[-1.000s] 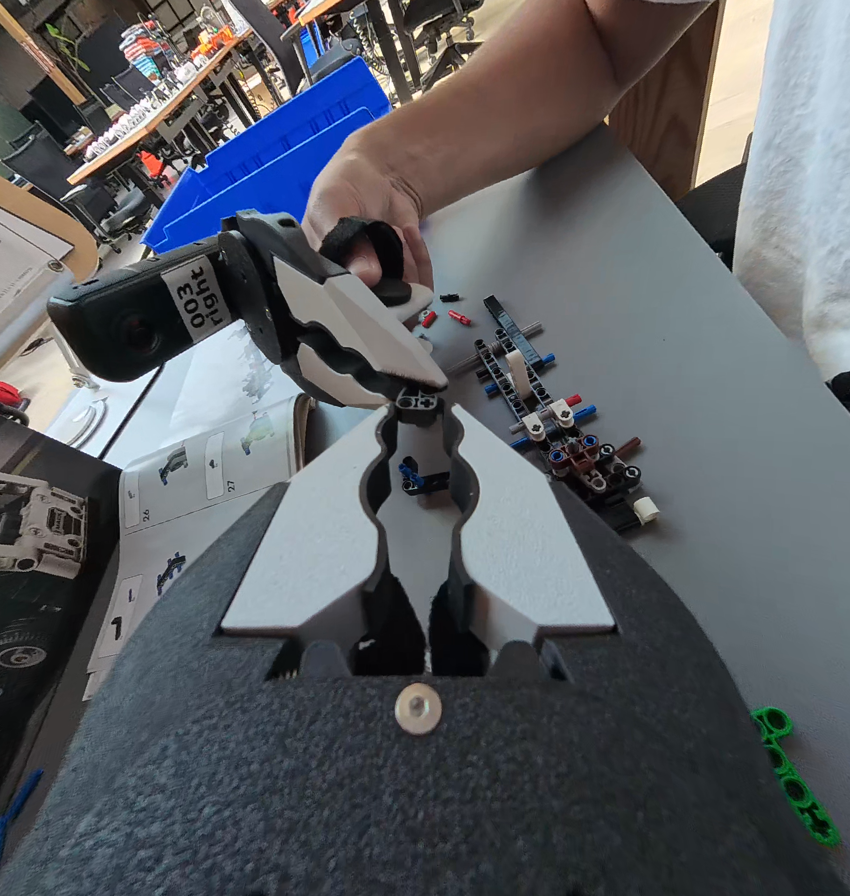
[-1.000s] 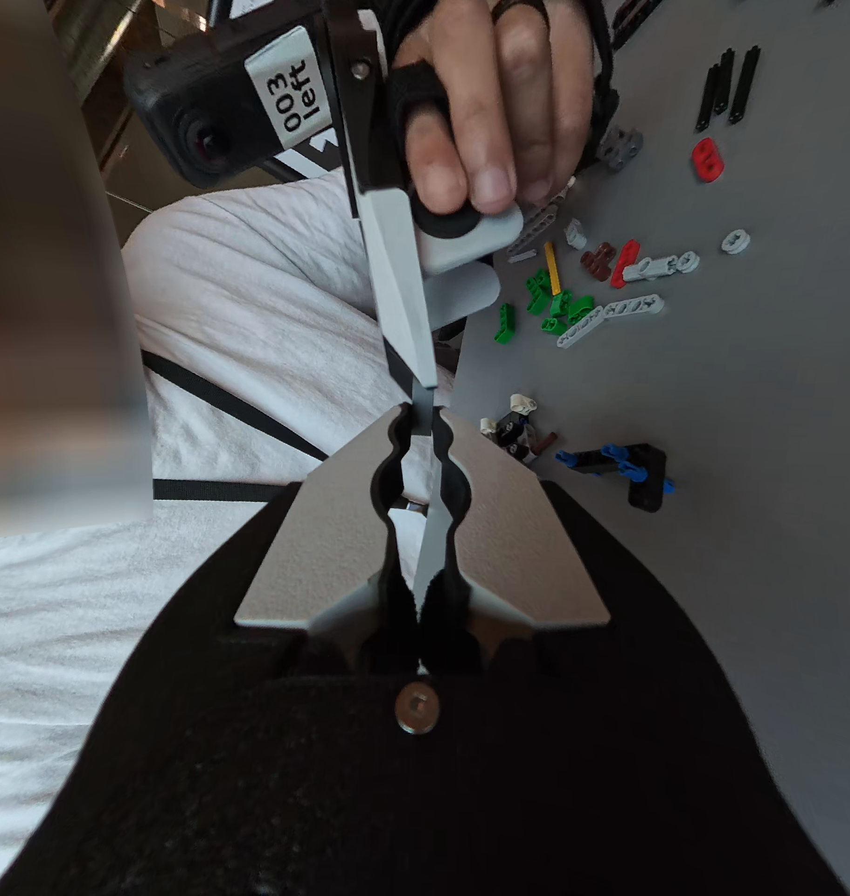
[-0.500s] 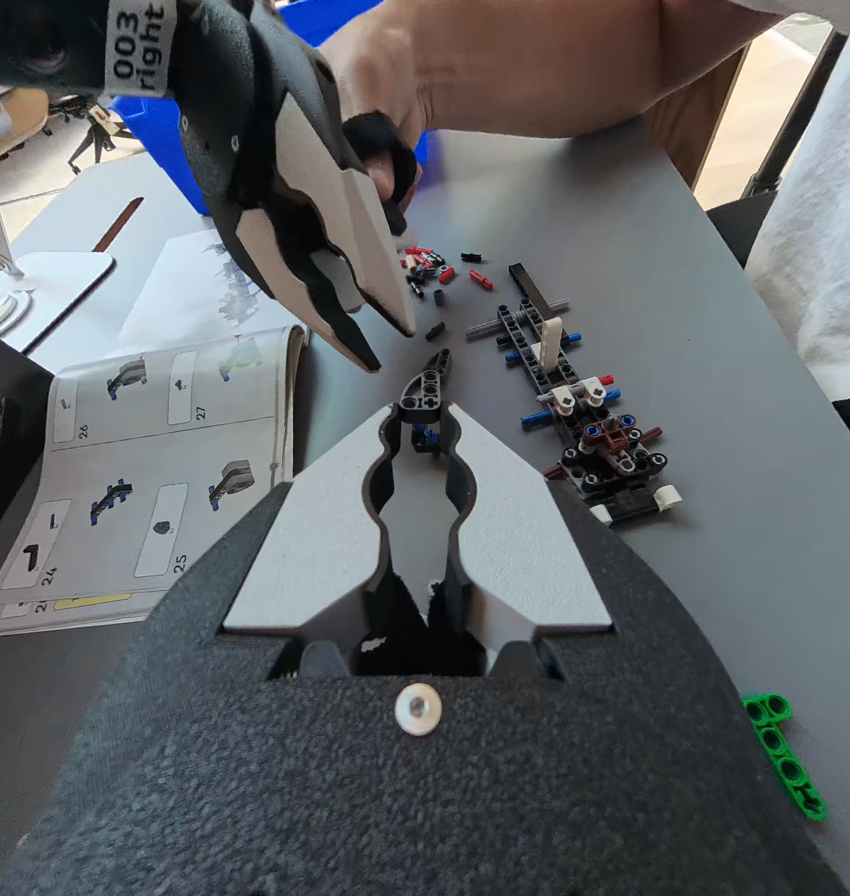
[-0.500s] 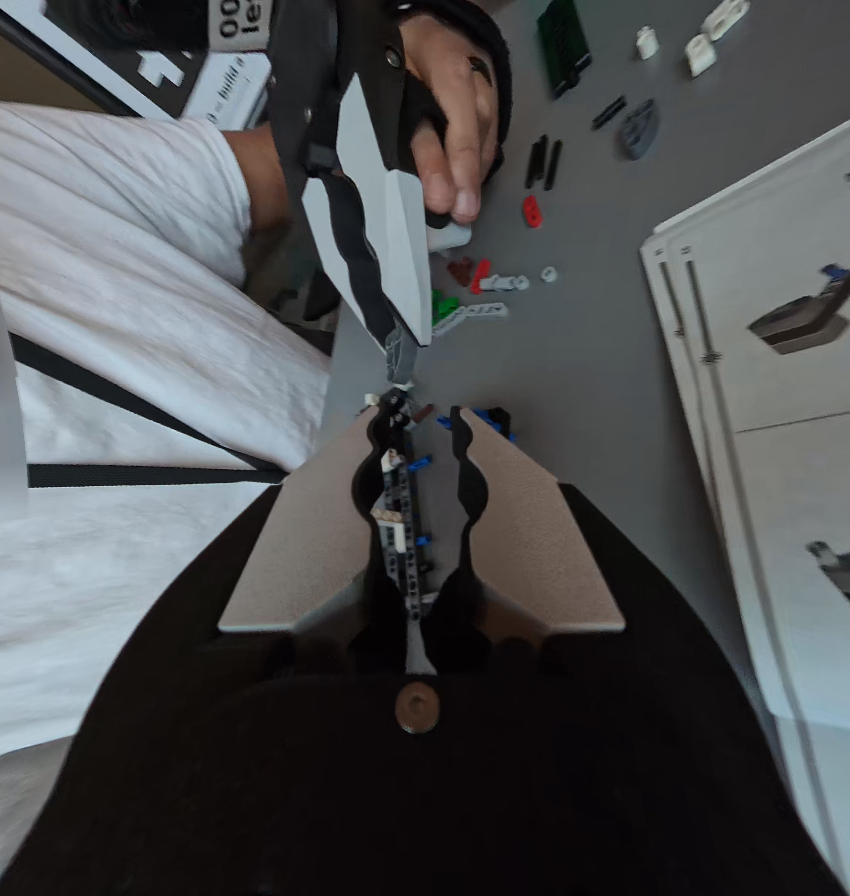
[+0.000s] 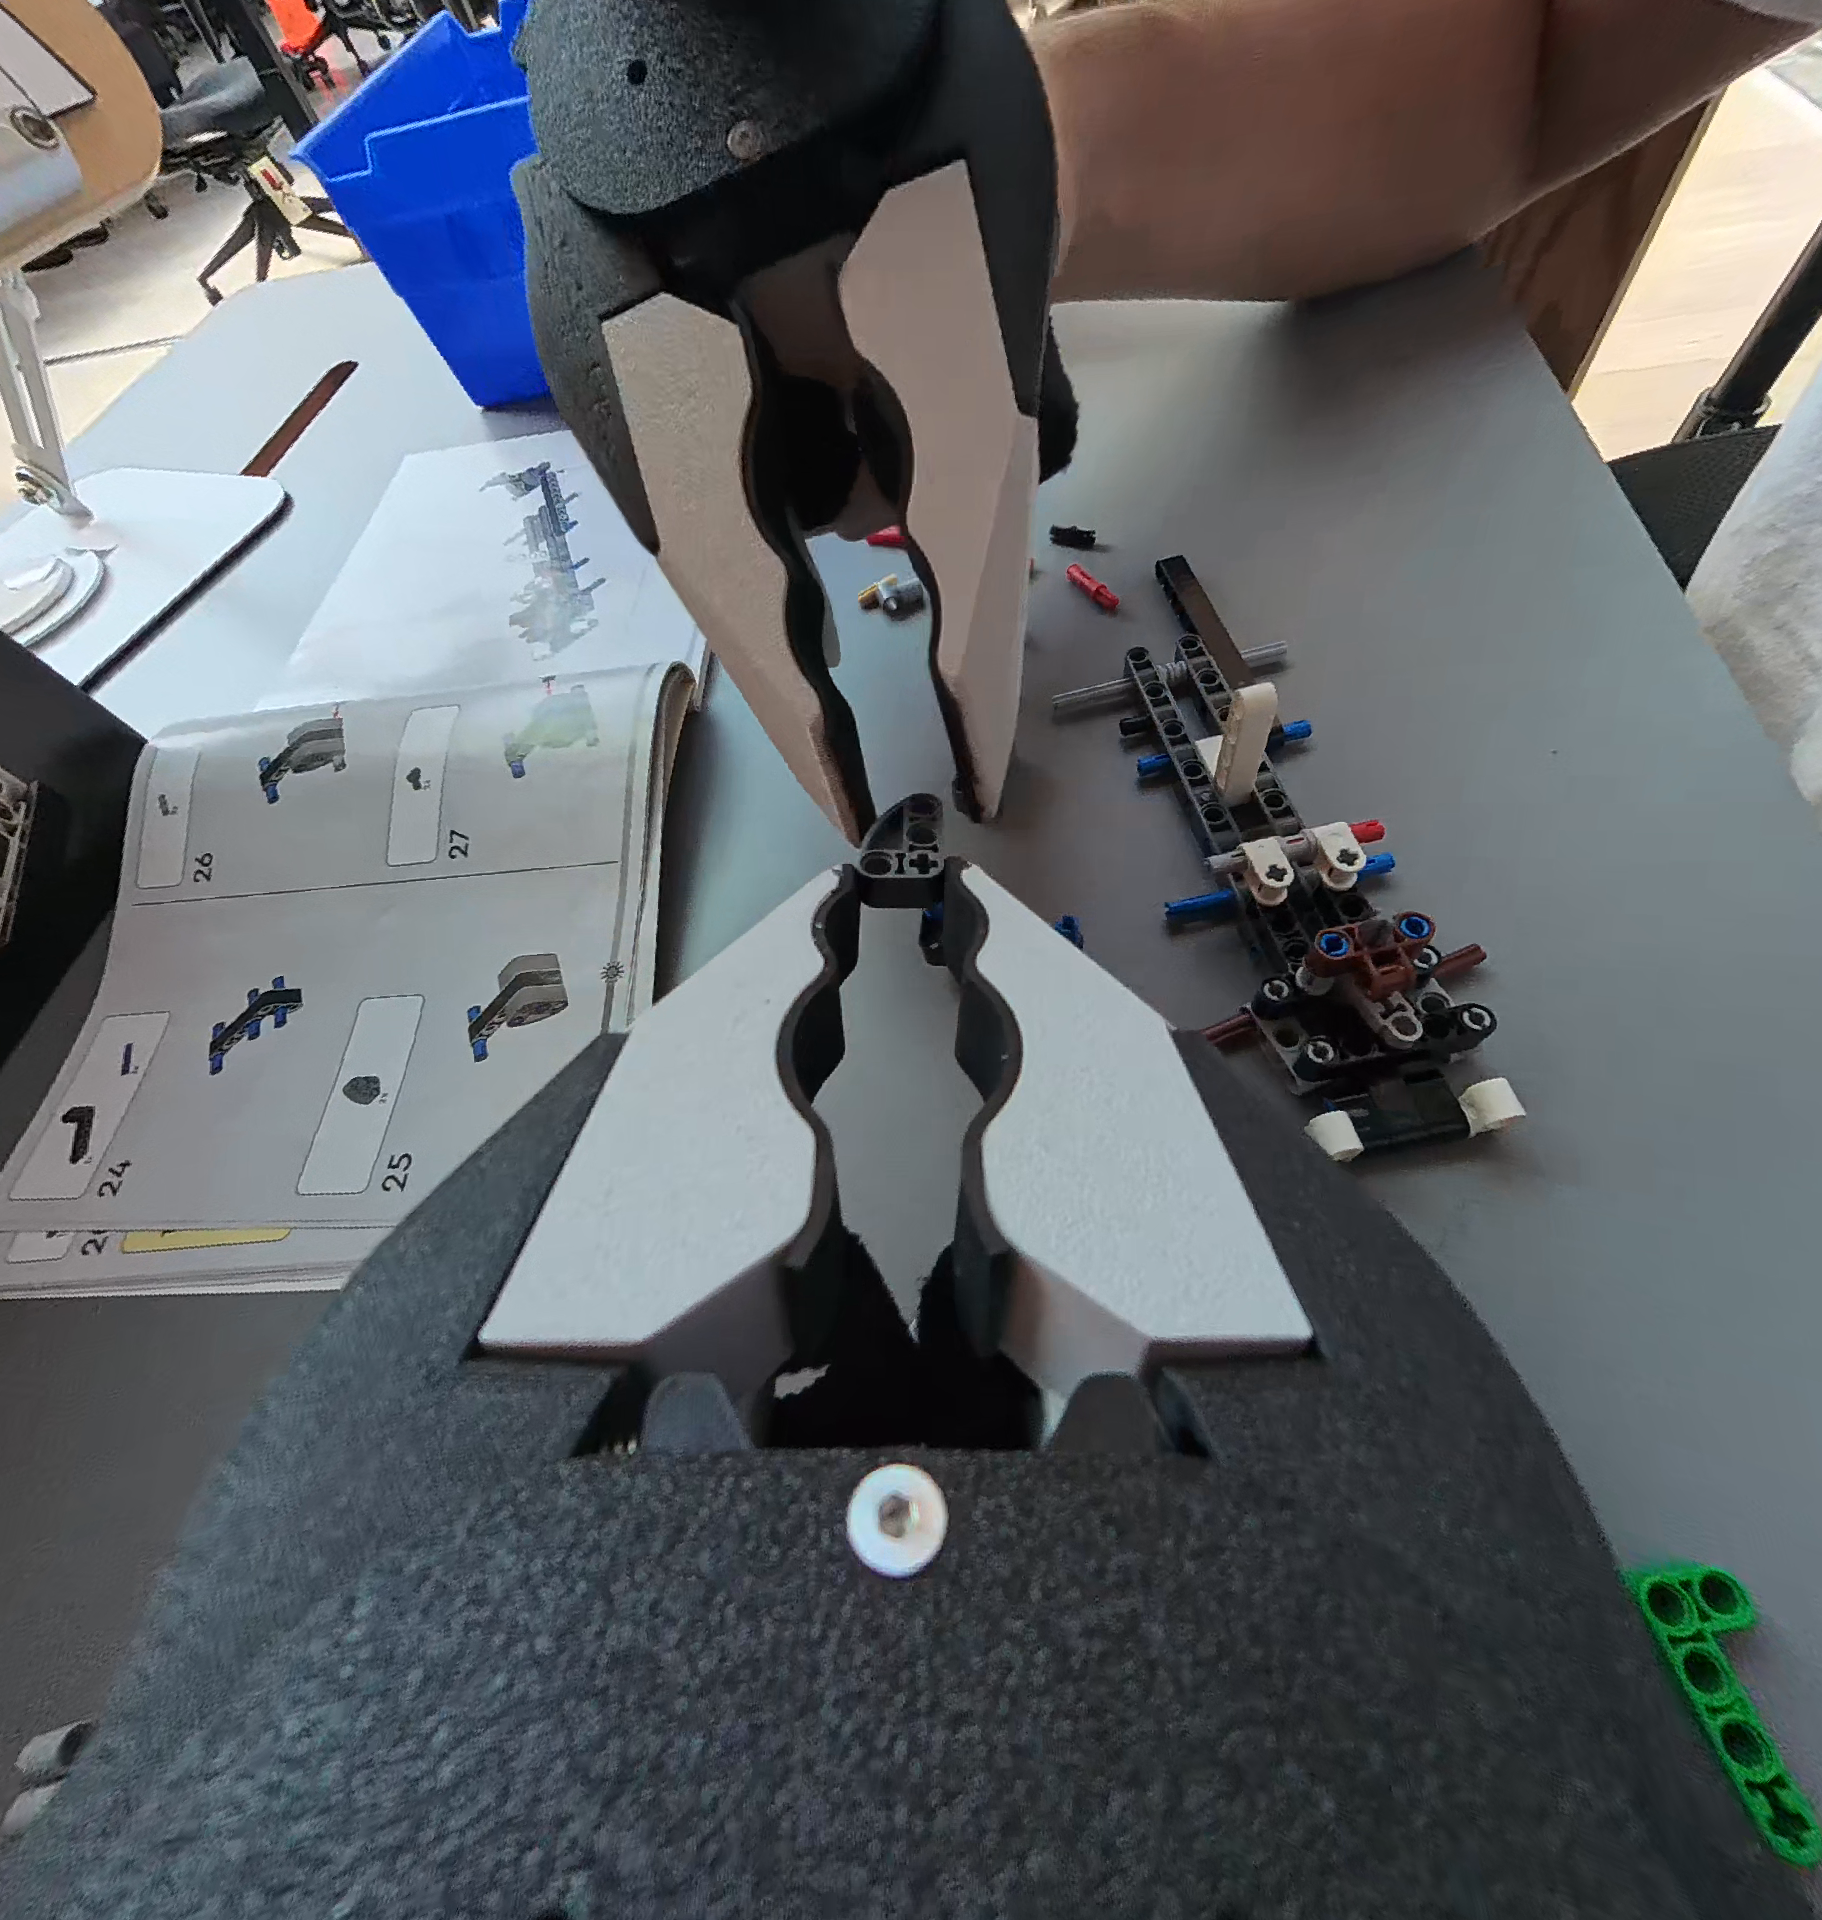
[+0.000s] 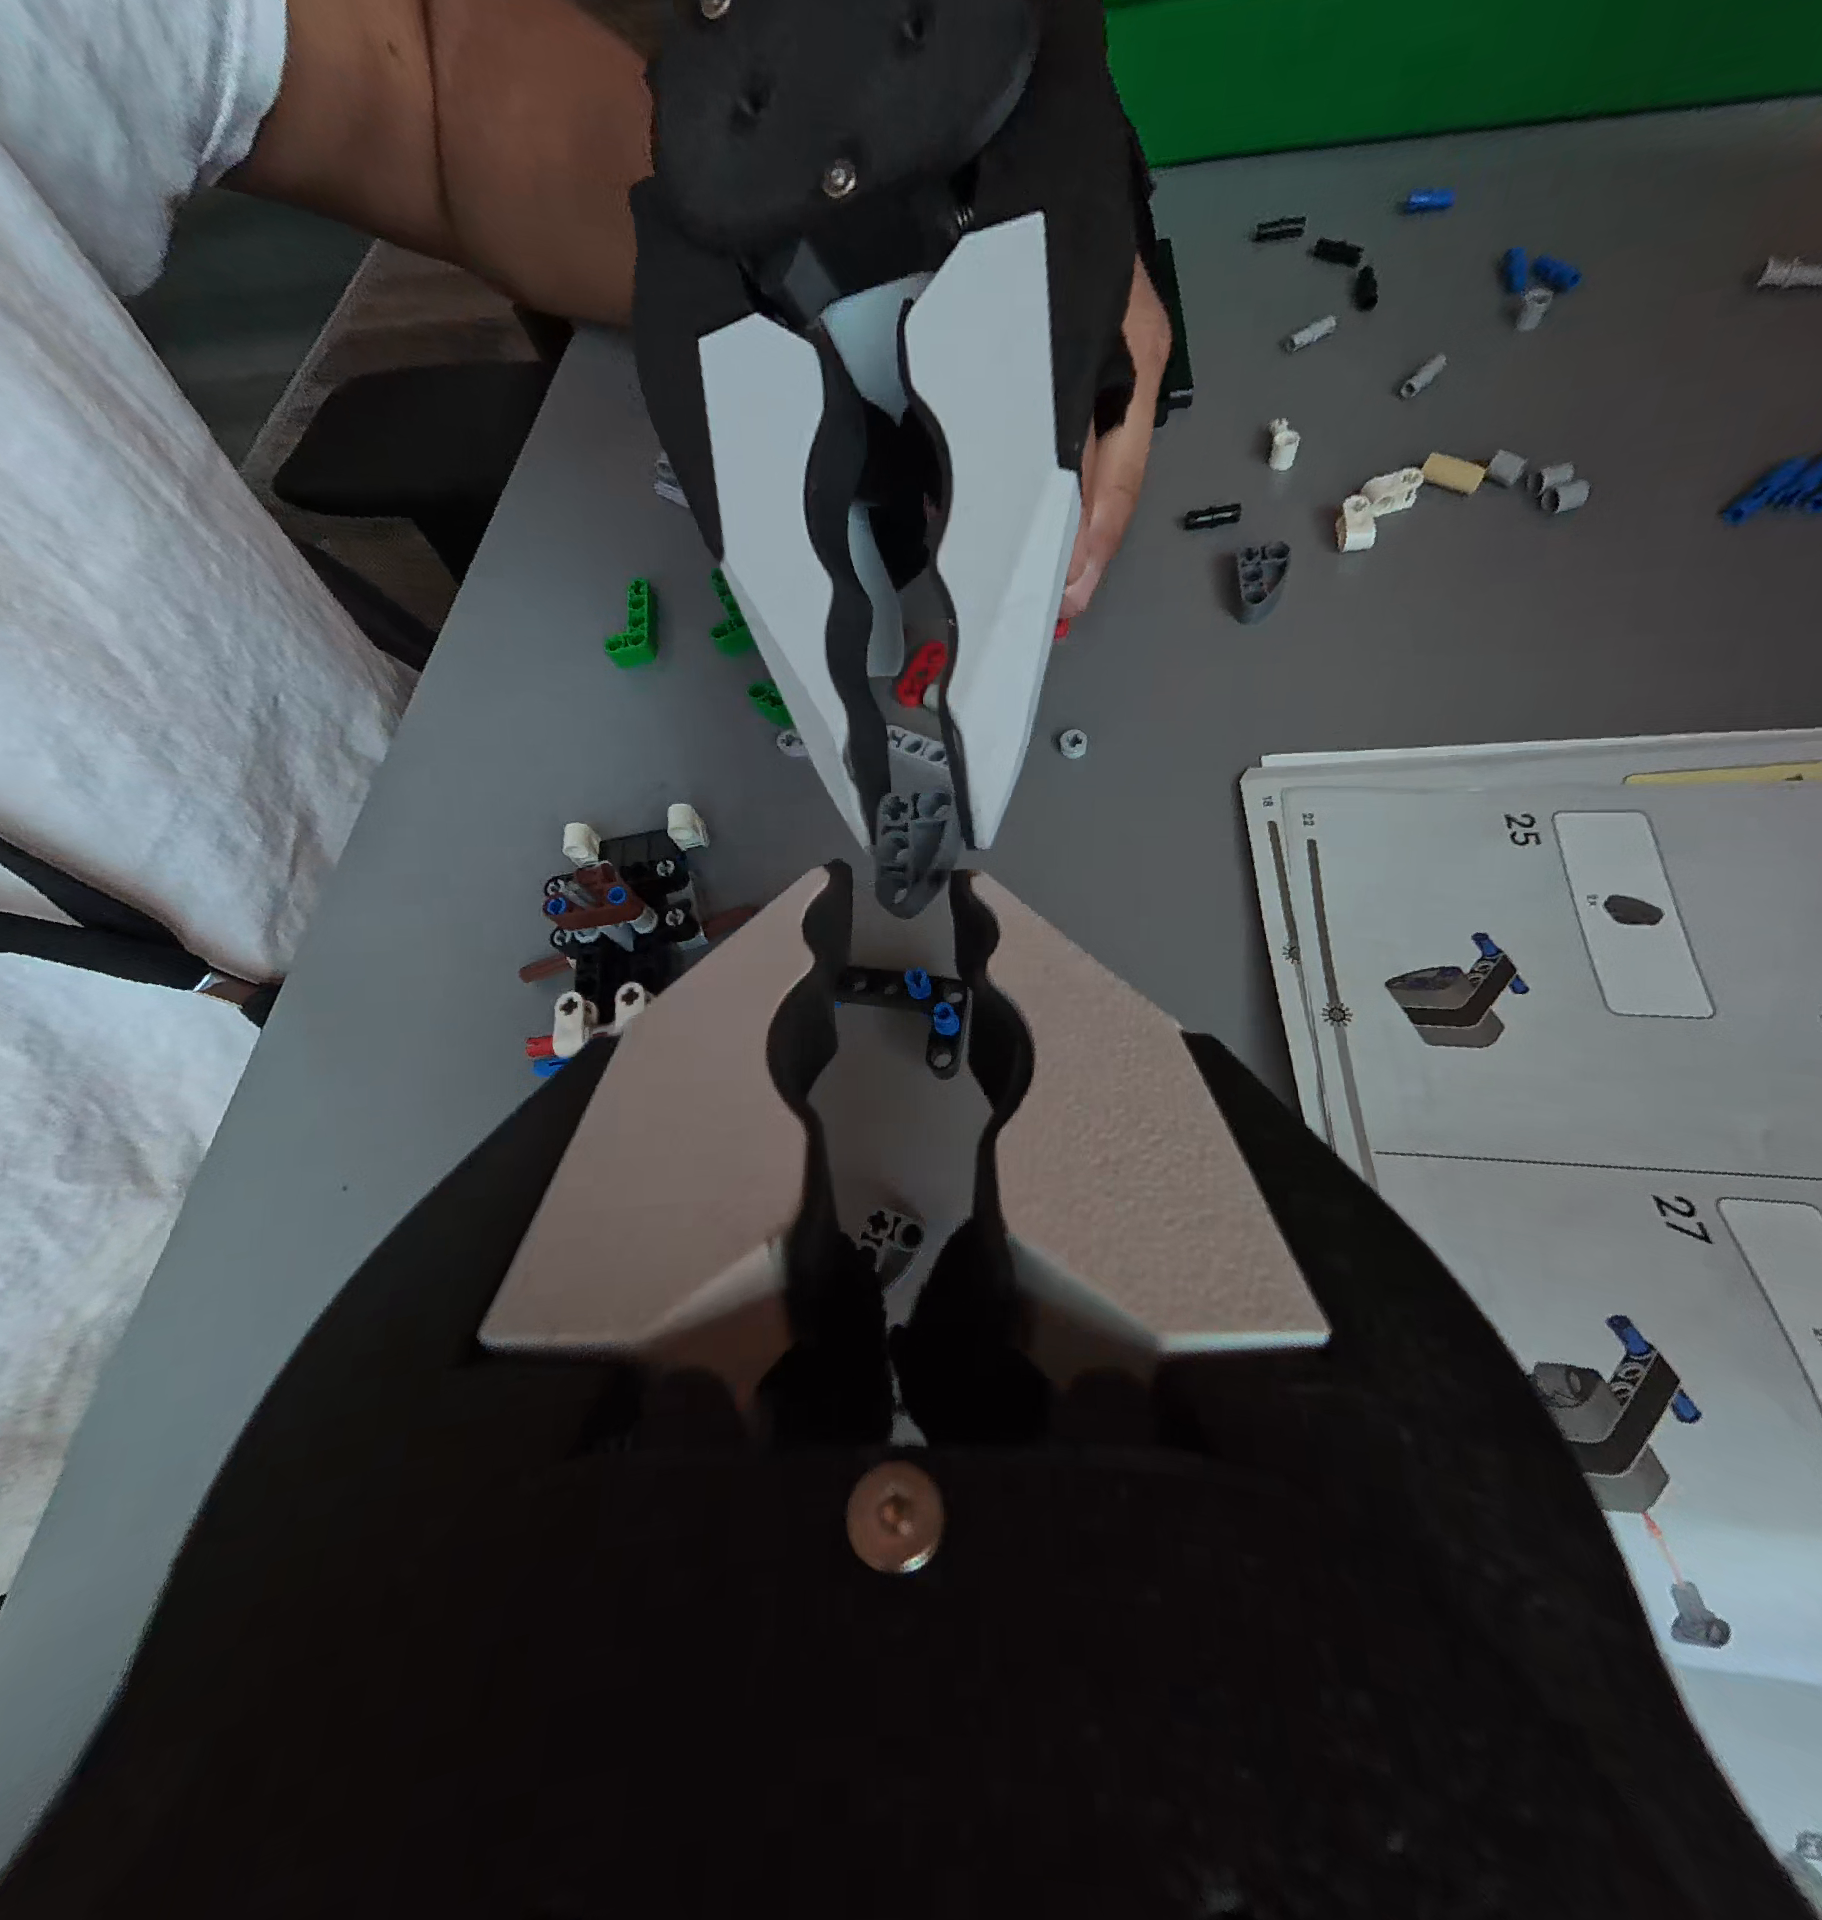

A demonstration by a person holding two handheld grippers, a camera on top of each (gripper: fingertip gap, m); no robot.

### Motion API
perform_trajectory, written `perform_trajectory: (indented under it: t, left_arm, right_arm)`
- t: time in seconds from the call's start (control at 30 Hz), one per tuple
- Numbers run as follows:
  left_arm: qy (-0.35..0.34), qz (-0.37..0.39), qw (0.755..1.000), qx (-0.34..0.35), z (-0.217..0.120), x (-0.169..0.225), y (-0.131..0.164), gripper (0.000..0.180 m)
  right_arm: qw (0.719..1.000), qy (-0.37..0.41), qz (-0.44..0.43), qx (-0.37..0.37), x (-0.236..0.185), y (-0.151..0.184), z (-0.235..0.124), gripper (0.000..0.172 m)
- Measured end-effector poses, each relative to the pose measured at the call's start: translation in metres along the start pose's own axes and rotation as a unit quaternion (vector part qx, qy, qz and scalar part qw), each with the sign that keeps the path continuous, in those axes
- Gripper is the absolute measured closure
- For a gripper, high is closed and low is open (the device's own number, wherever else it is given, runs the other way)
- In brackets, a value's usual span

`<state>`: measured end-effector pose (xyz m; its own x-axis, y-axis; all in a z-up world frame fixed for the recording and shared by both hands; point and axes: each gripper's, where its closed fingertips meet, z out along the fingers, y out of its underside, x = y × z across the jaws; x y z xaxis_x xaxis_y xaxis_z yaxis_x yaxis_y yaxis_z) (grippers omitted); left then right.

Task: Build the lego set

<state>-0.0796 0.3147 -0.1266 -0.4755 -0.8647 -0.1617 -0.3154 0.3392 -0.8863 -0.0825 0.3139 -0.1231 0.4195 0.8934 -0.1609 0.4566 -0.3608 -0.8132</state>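
My left gripper point(image 5: 902, 883) is shut on a small dark grey curved beam point(image 5: 907, 842), gripped at its wide end above the grey table point(image 5: 1509, 623). The beam's narrow end points away from me. My right gripper point(image 5: 917, 816) comes down from above, facing the left one. It is open, and its fingertips straddle the beam's narrow end. In the right wrist view the right gripper point(image 6: 899, 883) stands open with a gap on each side of the beam point(image 6: 912, 862), which the left gripper point(image 6: 922, 831) holds. A black L-shaped beam with blue pins point(image 6: 917, 997) lies on the table below.
A long black chassis assembly point(image 5: 1333, 935) lies to the right, an open instruction booklet point(image 5: 367, 935) to the left. A blue bin point(image 5: 419, 208) stands behind. A green beam point(image 5: 1717, 1704) lies near me. Loose small parts point(image 6: 1406, 488), green pieces point(image 6: 632, 623) and another dark curved beam point(image 6: 1260, 582) are scattered about. The grippers are tip to tip, or close to it.
The right gripper, nearly shut at the beam a second ago, opened and drew away up and left. It has now swung back over the beam, jaws open. The left gripper kept its hold.
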Motion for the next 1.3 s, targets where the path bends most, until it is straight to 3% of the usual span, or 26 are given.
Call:
perform_trajectory:
  t: [0.53,1.3]
  left_arm:
    - [-0.021,0.048,0.999,-0.009,-0.001,-0.002,0.002,0.166]
    - [-0.020,0.040,0.999,-0.004,-0.001,-0.002,0.001,0.166]
  right_arm:
    - [0.999,0.029,-0.035,-0.025,0.005,0.006,-0.004,0.156]
    - [0.998,0.040,-0.050,-0.012,0.003,0.001,0.000,0.157]
